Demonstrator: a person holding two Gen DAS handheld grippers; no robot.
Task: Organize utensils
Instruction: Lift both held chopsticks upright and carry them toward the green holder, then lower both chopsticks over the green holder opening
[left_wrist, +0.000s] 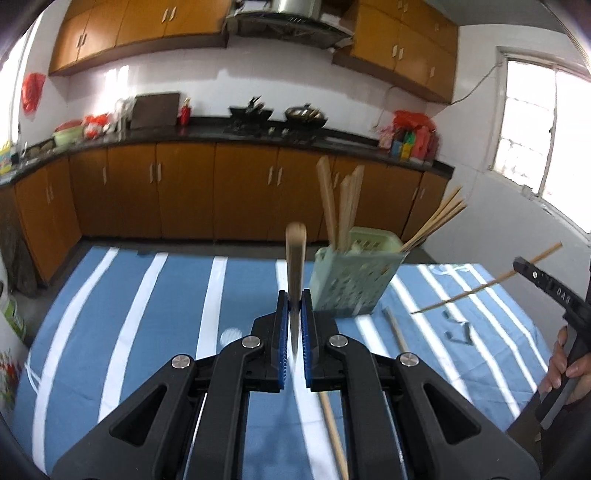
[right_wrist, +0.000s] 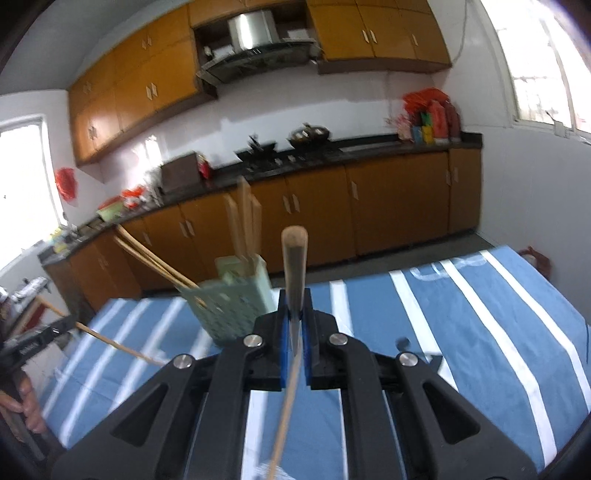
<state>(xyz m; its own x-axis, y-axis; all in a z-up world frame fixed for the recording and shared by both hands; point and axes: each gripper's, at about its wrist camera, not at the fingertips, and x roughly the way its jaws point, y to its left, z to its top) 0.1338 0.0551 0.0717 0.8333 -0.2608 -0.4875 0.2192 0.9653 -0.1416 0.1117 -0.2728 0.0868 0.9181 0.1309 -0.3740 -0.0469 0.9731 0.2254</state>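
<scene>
Clearly the job is midway: the left gripper (left_wrist: 294, 314) is clenched on one wooden chopstick (left_wrist: 295, 258), which stands up between its blue pads, its tip blurred above them, and the right gripper (right_wrist: 294, 314) likewise grips a second chopstick (right_wrist: 294, 258) the same way. In the left wrist view the right gripper's stick shows as a thin rod slanting across at the far right, above the person's hand (left_wrist: 565, 365). Just beyond both grippers stands the pale green perforated utensil holder (left_wrist: 351, 280) on the blue-and-white striped worktop (left_wrist: 147, 295); it already carries several flat wooden pieces standing upright and a bundle of chopsticks leaning out over one corner. So part of the sorting looks done. What seems left: the two held sticks have yet to go into the holder, and at least one more stick (left_wrist: 397, 330) lies loose on the cloth beside the holder's base, with another (left_wrist: 334, 432) under the left gripper
</scene>
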